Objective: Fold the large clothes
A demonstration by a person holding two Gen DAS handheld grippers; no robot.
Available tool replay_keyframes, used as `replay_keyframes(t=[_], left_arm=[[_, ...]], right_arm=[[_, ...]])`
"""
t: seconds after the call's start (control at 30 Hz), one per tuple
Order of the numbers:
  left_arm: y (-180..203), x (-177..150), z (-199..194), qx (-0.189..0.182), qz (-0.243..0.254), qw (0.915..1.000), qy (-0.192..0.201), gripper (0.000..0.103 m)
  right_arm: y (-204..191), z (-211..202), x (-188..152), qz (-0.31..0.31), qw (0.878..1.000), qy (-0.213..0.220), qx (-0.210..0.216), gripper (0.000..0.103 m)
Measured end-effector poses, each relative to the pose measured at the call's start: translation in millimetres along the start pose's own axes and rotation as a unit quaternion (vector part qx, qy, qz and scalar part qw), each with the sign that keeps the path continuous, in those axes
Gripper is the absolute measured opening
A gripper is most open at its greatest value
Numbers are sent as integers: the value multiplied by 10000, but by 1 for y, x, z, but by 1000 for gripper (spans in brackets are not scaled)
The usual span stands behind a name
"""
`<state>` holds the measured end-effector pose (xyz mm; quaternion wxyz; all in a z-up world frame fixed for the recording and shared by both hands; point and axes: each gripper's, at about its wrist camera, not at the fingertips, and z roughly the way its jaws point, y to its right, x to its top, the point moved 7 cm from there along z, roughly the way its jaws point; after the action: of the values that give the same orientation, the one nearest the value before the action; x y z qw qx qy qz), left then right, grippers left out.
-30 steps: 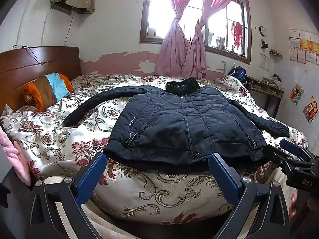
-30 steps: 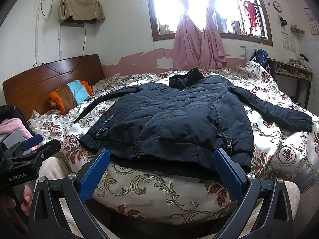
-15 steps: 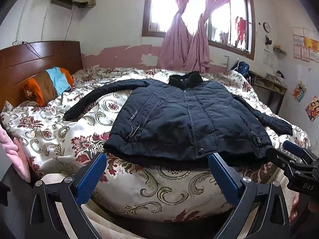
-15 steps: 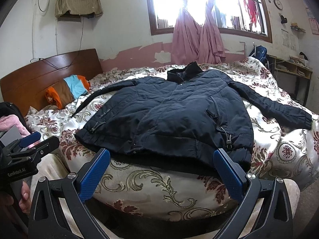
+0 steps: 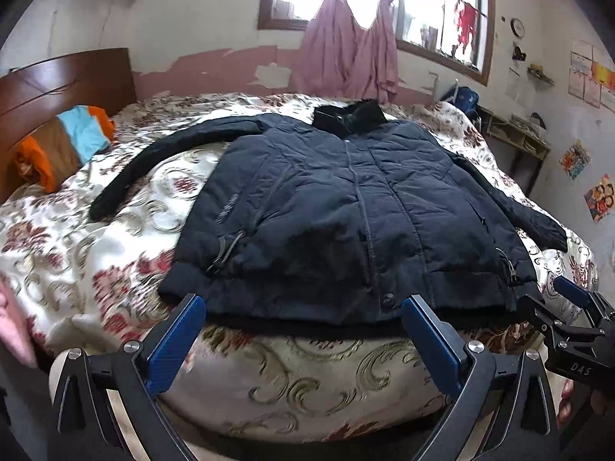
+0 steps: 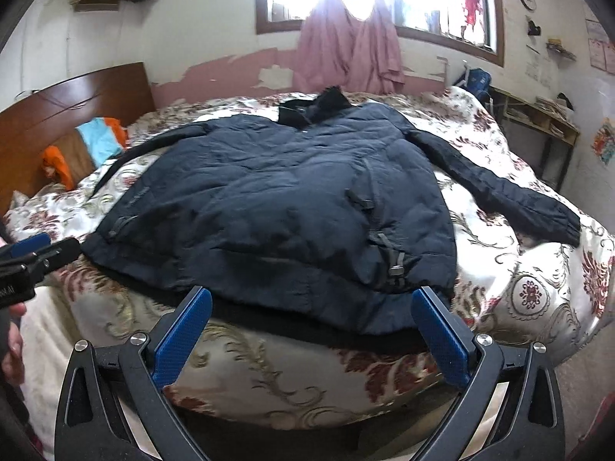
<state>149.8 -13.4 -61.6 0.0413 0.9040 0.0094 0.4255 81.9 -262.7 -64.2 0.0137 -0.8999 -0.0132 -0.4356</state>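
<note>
A dark navy padded jacket (image 5: 346, 207) (image 6: 276, 207) lies flat and front-up on the bed, collar toward the window, both sleeves spread out to the sides. Its hem hangs at the near edge of the mattress. My left gripper (image 5: 303, 309) is open just short of the hem, nothing between its blue pads. My right gripper (image 6: 311, 299) is open too, in front of the hem's right part. Each gripper shows at the edge of the other's view: the right gripper (image 5: 569, 307) and the left gripper (image 6: 38, 249).
The bed (image 5: 96, 253) has a floral cover, a wooden headboard (image 5: 65, 80) on the left and an orange, blue and brown pillow (image 5: 65, 142). A low desk (image 5: 515, 134) stands at the right wall. Pink curtains (image 5: 346, 50) hang at the window behind.
Both grippers have moved forward and closer to the jacket's hem; the jacket now fills more of each view. Both stay open and the jacket has not moved.
</note>
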Motion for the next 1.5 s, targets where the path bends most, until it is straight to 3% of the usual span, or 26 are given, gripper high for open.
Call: replay_keyframes(t=[0.2,0.5,0.7,0.83,1.0,1.1,1.23,1.4,1.5], left_arm=[[28,30,31,-179,303,9993,-118,103],[64,65,87,-483,197,9972,-541,103],[92,83,113,-623,330,9952,-686,103],[118,97,132,-839,552,9920,-771,103],[155,131,162,-967,793,9906,-552,103],[176,152,188,-1045,713,9894,-711,103],[205,182,217,-1124,588,9903,-562,103],[252,208,266,-1063,898,9887,-551,103],[273,219,293,-1048,895,9881,-677,103]], right_arm=[[35,29,17,228,9990,-154,-362,102],[87,59,49,284,9945,-103,-1004,102],[124,81,56,513,9924,-108,-1110,102],[165,86,54,883,9883,72,-1239,102],[231,99,52,1548,9781,224,-1376,102],[264,120,50,2087,9688,109,-1335,102],[295,148,48,2893,9507,83,-1115,102],[337,181,42,4066,9031,-14,-1379,102],[359,192,45,4501,8784,153,-1601,102]])
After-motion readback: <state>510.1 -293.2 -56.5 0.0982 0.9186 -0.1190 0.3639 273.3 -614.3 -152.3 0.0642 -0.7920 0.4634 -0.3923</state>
